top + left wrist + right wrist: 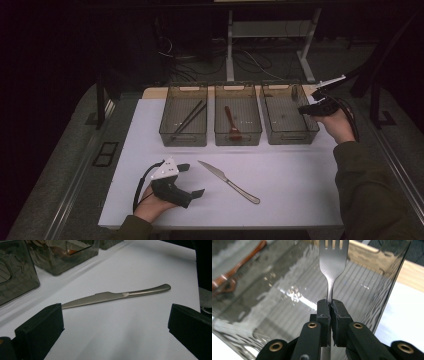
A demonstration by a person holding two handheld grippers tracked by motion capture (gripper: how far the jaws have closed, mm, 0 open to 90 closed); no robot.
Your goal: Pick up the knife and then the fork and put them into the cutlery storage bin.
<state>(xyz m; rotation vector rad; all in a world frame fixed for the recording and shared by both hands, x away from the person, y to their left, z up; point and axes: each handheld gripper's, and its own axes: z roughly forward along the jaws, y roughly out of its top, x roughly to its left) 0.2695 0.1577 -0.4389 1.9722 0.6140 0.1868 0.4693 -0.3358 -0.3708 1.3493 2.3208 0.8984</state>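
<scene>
Right gripper [330, 305] pinching fork [333, 257] by the neck, jaws clamped, hanging over right-hand bin [305, 131], left gripper [115, 322] gaping wide, resting near knife [117, 295] lying flat on table [300, 185]

- My fork [333, 257]: smooth brushed metal.
- The knife [117, 295]: satin metal, serrated edge.
- The bins [289, 115]: glossy smoky clear plastic.
- The tabletop [290, 175]: matt white.
- My jaws: matt black.

Readable text: none on any surface.
Labels, brands, numbers, signs: none legible from any view.
</scene>
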